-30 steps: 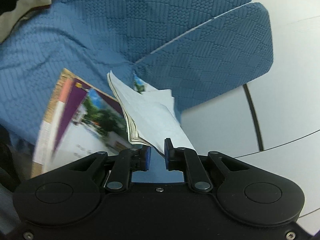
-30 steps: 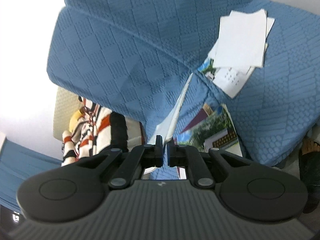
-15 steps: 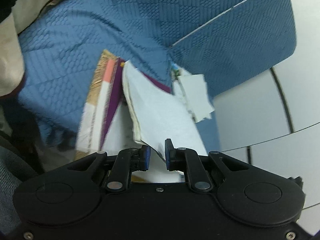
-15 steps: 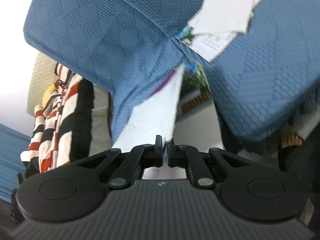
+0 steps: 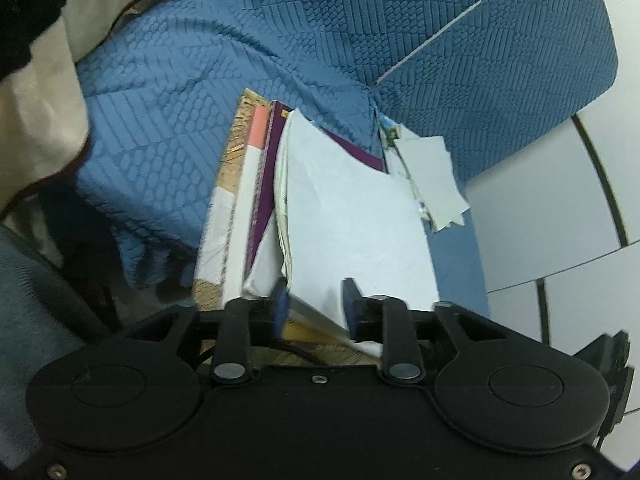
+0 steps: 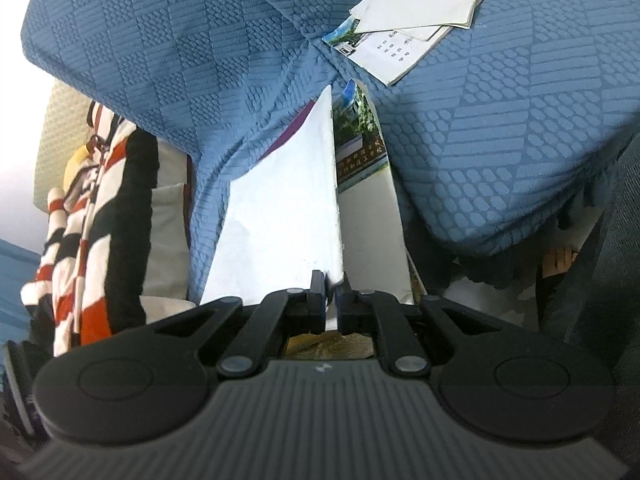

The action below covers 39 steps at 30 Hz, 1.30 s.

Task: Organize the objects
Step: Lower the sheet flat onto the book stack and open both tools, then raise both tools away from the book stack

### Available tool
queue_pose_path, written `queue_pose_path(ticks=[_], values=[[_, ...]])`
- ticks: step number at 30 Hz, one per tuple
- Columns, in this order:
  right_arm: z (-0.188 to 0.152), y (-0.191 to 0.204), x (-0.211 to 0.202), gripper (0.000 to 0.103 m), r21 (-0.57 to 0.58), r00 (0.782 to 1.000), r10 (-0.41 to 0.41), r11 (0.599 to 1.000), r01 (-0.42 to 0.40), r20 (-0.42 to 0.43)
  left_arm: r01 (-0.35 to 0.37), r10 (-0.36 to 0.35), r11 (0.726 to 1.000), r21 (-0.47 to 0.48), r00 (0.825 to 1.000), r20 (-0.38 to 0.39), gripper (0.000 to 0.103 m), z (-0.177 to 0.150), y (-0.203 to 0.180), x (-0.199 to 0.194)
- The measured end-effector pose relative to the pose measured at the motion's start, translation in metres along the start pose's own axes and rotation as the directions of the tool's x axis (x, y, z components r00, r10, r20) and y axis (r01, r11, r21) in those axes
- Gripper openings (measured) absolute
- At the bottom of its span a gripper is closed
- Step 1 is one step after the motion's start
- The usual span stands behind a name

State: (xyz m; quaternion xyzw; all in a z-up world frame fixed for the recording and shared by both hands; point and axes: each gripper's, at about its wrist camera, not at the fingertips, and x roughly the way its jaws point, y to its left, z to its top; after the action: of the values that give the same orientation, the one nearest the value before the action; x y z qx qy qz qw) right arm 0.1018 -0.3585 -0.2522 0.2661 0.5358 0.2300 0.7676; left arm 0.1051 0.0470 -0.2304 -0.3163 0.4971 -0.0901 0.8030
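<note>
Scene: I hold a white-covered paper booklet (image 5: 352,216) between my two grippers, low in both frames, over a blue quilted sofa cushion (image 5: 192,128).
Left gripper (image 5: 314,304): its jaws are opening; the booklet's thick page edge sits between the blue pads (image 5: 281,300), no longer squeezed.
Right gripper (image 6: 330,296): closed on the booklet's thin lower corner.
Beneath: a colourful magazine with a purple and photo cover (image 5: 256,200), lying flat at frame centre; the booklet lies over it.
Upper right: loose white paper sheets (image 6: 424,4) on the cushion, apart from my stack.
Doing it well: I judge the booklet is being laid on the magazine. I should let the left side settle first, keep edges squared, then loosen the right gripper and draw back without dragging pages.
</note>
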Motion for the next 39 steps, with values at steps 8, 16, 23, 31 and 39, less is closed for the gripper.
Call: queue_pose_path(ticks=[8,16,23,31,39], values=[[0.000,-0.001,0.003,0.046,-0.038,0.998,-0.032,0.999,0.030,-0.055,-0.020,0.010,0.994,0.104,0.995,0.099,0.078,-0.005,-0.015,-0.045],[0.001,0.017,-0.018,0.083,-0.231,0.998,-0.055,0.971,0.060,0.028,-0.086,0.043,0.976,0.202,0.977,0.208,0.101,-0.001,-0.054,-0.055],[0.018,0.025,-0.015,0.083,-0.383,0.981,-0.114,0.908,0.167,0.156,-0.203,0.145,0.942,0.267,0.964,0.221,0.102,0.008,-0.068,-0.009],[0.043,0.020,0.019,0.082,-0.417,0.980,-0.111,0.893,0.170,0.163,-0.262,0.226,0.922,0.283,0.962,0.154,0.097,0.030,-0.053,0.050],[0.061,0.018,0.051,0.073,-0.407,0.977,-0.141,0.892,0.196,0.163,-0.264,0.247,0.930,0.256,0.964,0.098,0.078,0.051,-0.033,0.081]])
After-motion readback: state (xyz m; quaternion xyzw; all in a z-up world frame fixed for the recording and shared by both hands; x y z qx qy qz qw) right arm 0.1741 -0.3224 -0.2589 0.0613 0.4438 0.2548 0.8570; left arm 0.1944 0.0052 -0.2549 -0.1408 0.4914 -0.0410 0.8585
